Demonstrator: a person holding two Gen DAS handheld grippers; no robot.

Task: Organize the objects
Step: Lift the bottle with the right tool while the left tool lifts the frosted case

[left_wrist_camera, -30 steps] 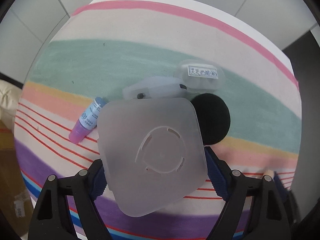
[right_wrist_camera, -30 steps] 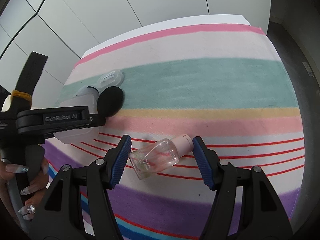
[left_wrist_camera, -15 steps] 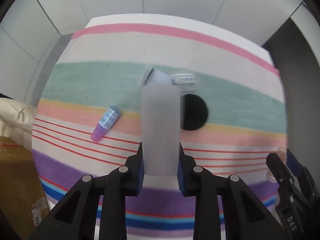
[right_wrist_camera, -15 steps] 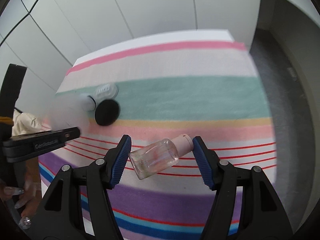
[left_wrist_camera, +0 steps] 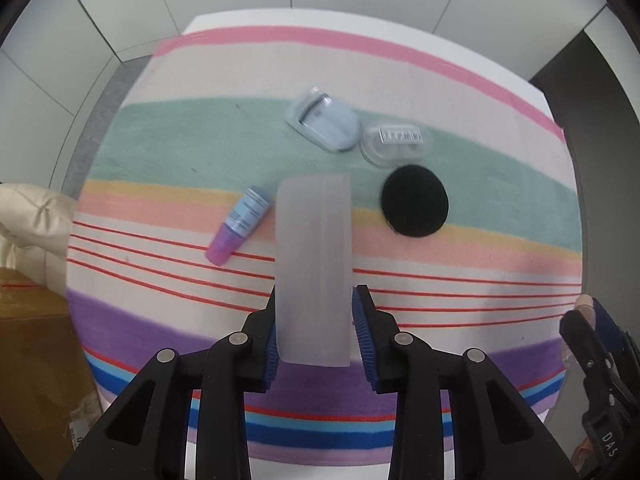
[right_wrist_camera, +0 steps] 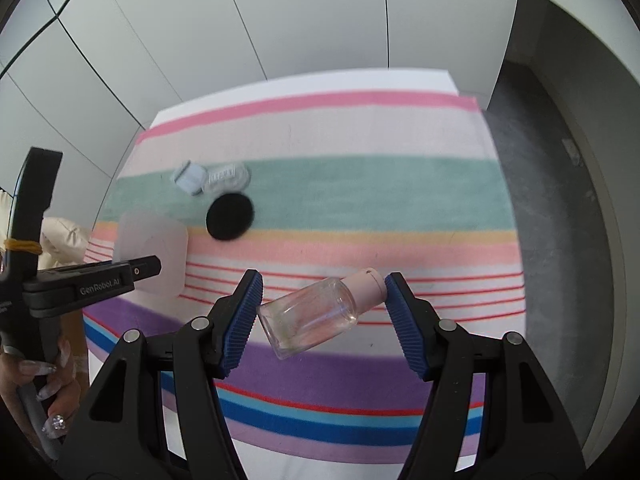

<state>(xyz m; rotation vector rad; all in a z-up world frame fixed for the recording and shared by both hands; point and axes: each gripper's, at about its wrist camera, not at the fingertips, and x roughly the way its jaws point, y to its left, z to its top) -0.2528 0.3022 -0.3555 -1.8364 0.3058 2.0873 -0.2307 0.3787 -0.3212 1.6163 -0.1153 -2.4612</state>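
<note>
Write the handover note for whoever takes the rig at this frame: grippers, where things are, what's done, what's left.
Left gripper: jaws have just been closing and are now shut on the frosted box, held edge-on above the cloth.
Right gripper: shut on the clear bottle, gripped end to end, pink cap against the right finger, lifted off the cloth.
On the cloth: purple tube lying on its side, black disc, small clear case and pale blue packet side by side.
Done: box and bottle picked up.
Left: place both; the other four are untouched. No destination is visible.

Plain room, striped tablecloth (left_wrist_camera: 280, 152), panelled wall (right_wrist_camera: 280, 20)
</note>
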